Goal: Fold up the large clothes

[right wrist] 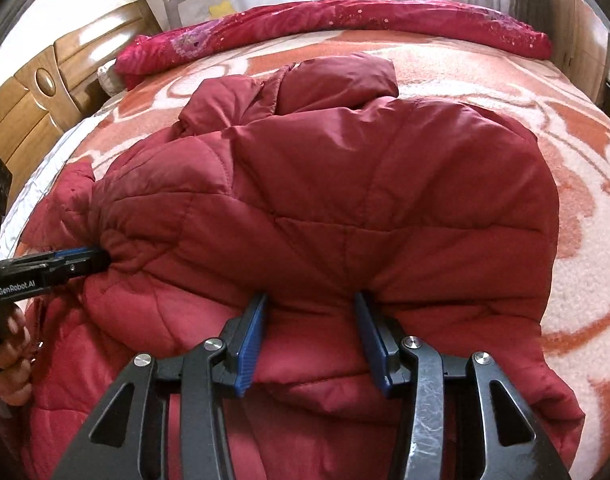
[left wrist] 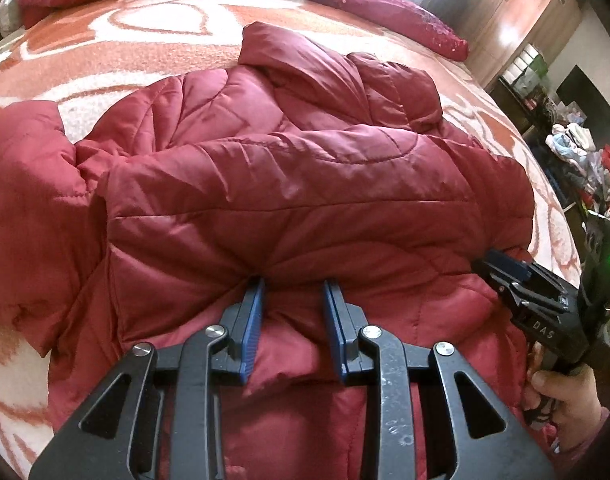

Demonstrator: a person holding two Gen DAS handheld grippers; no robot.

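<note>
Right wrist alone shows wooden headboard [right wrist: 33, 92], beyond red jacket [right wrist: 345, 200]

A: How many garments lie on the bedspread [right wrist: 485, 80]?
B: One quilted red jacket [right wrist: 345, 200].
A: And beyond it?
B: One rolled red quilt [right wrist: 345, 20].
A: Grippers?
B: Two: left gripper [left wrist: 293, 284], right gripper [right wrist: 311, 298].

Right claw [right wrist: 309, 304] pinching folded red jacket [right wrist: 345, 200] on patterned blanket [right wrist: 565, 160]; left claw [right wrist: 101, 258] gripping jacket's left edge.
</note>
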